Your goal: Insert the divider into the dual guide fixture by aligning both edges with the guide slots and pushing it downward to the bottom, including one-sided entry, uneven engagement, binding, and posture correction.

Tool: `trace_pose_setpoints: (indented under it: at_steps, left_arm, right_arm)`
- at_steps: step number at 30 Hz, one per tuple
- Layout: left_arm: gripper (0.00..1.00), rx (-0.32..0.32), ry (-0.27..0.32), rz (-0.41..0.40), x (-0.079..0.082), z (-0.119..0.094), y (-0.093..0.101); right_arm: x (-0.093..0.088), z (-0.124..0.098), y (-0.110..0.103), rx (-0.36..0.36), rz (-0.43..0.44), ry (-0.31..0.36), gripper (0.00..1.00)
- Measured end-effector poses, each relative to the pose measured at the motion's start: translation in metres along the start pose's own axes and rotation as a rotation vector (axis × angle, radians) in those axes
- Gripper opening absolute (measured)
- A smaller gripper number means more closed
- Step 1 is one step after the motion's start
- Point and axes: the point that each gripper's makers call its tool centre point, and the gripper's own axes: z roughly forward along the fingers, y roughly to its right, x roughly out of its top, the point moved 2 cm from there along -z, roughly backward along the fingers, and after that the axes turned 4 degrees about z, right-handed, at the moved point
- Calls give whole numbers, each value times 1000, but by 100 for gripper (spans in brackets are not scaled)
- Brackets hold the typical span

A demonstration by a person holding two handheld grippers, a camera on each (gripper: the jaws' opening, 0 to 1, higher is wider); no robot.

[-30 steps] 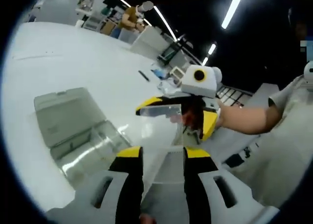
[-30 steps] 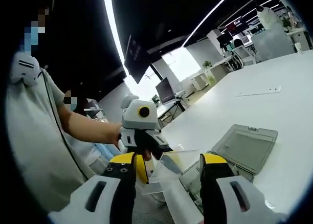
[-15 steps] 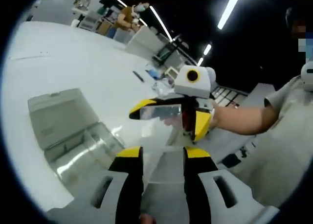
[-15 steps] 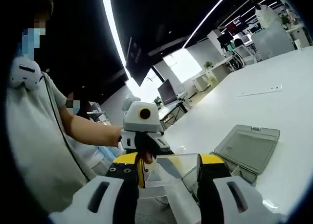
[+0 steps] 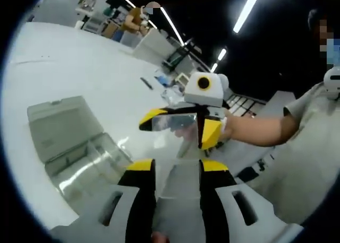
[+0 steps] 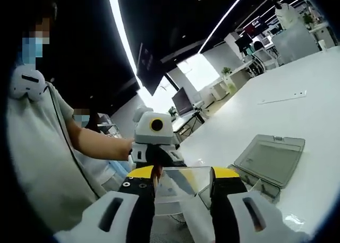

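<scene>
The divider [image 5: 172,121] is a clear plastic sheet held in the air between both grippers. My left gripper [image 5: 178,166] has its yellow-tipped jaws shut on the near end. My right gripper [image 5: 180,123] faces it from the far side and holds the sheet across its width. In the right gripper view the divider [image 6: 183,180] spans my right gripper [image 6: 183,174], with the left gripper [image 6: 155,161] just behind it. The guide fixture [image 5: 90,158], a clear box with its lid [image 5: 58,123] open, lies on the table to the left and below; the same fixture [image 6: 268,185] is low right here.
The white table [image 5: 79,62] stretches far behind the fixture. A dark pen-like item [image 5: 146,83] lies on it, and a flat strip [image 6: 281,98] lies further off. The person's forearm [image 5: 260,129] and grey-sleeved body are close behind the grippers. Desks stand at the back.
My right gripper's jaws have drawn closer together onto the divider's edges. Both hands have shifted slightly, and the divider stays in the air above the table.
</scene>
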Motion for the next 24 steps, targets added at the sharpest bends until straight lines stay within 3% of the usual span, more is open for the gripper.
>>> trace_pose_setpoints:
  at_steps: [24]
  left_arm:
    - [30, -20, 15, -31, -2, 0, -2]
  right_arm:
    - [-1, 3, -1, 3, 15, -2, 33]
